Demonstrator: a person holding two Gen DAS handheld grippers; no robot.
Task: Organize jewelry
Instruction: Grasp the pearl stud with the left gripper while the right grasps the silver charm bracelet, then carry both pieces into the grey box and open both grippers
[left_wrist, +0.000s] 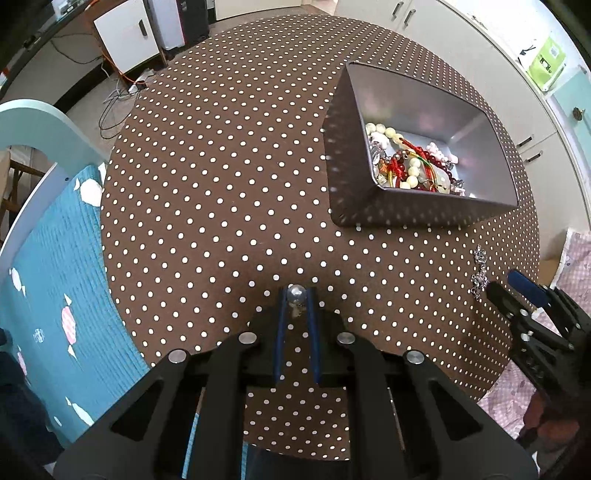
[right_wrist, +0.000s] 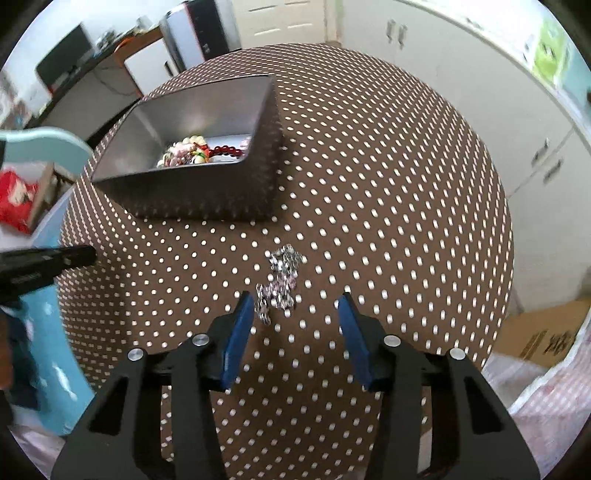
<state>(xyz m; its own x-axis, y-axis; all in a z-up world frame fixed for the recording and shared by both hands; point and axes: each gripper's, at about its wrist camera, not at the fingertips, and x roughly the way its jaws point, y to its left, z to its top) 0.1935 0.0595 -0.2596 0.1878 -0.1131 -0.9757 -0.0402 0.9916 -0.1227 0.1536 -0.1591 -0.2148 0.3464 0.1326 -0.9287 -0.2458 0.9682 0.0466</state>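
My left gripper (left_wrist: 297, 295) is shut on a silver ball pendant (left_wrist: 296, 294), held between the blue pads above the polka-dot table (left_wrist: 221, 184). A polka-dot box (left_wrist: 343, 177) with a silver inside holds several bead bracelets and red cords (left_wrist: 406, 166); it also shows in the right wrist view (right_wrist: 207, 192). A silver chain bracelet (right_wrist: 282, 280) lies on the table just ahead of my open right gripper (right_wrist: 297, 306), nearer its left pad. The chain (left_wrist: 479, 269) and right gripper (left_wrist: 506, 284) also show at the right of the left wrist view.
The round table drops off at its edges. A light blue chair (left_wrist: 44, 229) with a teal cushion stands at the left. White cabinets (right_wrist: 480, 110) line the back right. A cardboard box (right_wrist: 543, 332) sits on the floor at the right.
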